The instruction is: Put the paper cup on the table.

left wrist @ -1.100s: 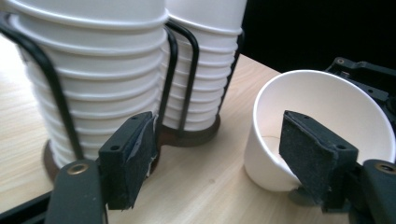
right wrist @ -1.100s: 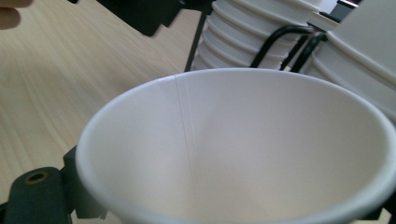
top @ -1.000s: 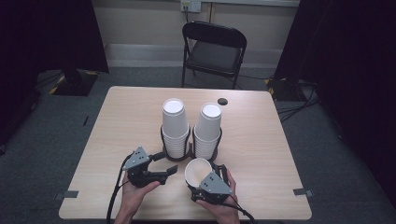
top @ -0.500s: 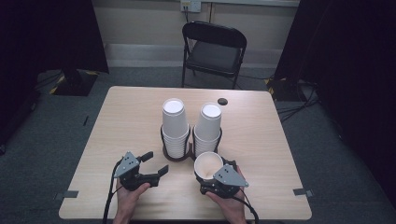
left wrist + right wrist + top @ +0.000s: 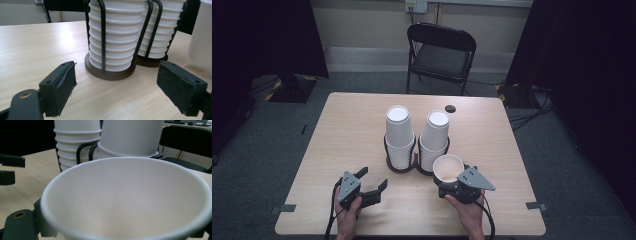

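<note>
Right gripper [image 5: 451, 176], lower centre-right, is clamped on a single paper cup [image 5: 448, 168] taken clear of the racked stacks [image 5: 399, 131]; left gripper [image 5: 373, 183], jaws just spread empty, must next seek another cup.

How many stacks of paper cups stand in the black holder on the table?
2: the left stack and the right stack, side by side in the holder. A single cup sits apart, in the right gripper.

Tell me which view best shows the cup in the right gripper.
The high view: the cup sits whole and upright in the right gripper, beside the two cup stacks. The right gripper view gives just its rim and inside; the left gripper view, a sliver of its side.
</note>
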Demonstrator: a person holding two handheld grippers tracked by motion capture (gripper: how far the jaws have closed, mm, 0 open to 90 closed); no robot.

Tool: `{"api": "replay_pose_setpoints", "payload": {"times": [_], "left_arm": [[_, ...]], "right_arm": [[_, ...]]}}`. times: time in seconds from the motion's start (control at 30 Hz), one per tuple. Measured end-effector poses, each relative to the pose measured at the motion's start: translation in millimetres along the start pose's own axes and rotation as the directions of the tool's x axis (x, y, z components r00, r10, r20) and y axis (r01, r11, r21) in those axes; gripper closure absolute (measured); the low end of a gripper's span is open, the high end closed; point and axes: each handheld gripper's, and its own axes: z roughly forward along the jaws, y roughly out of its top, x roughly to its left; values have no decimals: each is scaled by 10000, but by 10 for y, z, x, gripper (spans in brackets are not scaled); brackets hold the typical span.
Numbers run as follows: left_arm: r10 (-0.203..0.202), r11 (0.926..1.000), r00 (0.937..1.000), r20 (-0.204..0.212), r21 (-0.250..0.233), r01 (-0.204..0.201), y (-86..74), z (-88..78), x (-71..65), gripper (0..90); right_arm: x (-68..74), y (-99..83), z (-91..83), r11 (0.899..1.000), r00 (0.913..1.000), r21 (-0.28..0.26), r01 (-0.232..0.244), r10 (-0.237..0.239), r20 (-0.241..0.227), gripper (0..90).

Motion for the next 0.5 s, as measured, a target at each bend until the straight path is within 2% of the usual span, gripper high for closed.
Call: {"api": "replay_pose_setpoints", "payload": {"times": [0.03,0.1,0.13,0.3,0.43,0.5], "left_arm": [[-85,10000,9998,-157,-40,84,-9,1,-12,154],[0,10000,9995,-325,-43,-2,-29,5,-23,154],[-89,9999,9994,-338,-63,87,-32,6,-28,155],[37,9999,9990,-441,-121,-42,-34,-5,-23,157],[366,9987,9960,-812,-317,-393,-47,-27,-64,157],[571,9978,9949,-829,-293,-597,-47,-26,-83,158]], "right_arm": [[-27,6,-9,9998,9999,-79,-169,169,22,115],[-90,20,-33,9978,9983,-337,-576,573,-75,114],[-122,34,-44,9972,9981,-433,-608,612,80,115],[-250,85,-51,9957,9962,-545,-750,772,401,114],[-352,116,-14,9943,9933,-550,-911,947,658,114],[-414,119,23,9940,9923,-422,-1006,1033,688,114]]}}
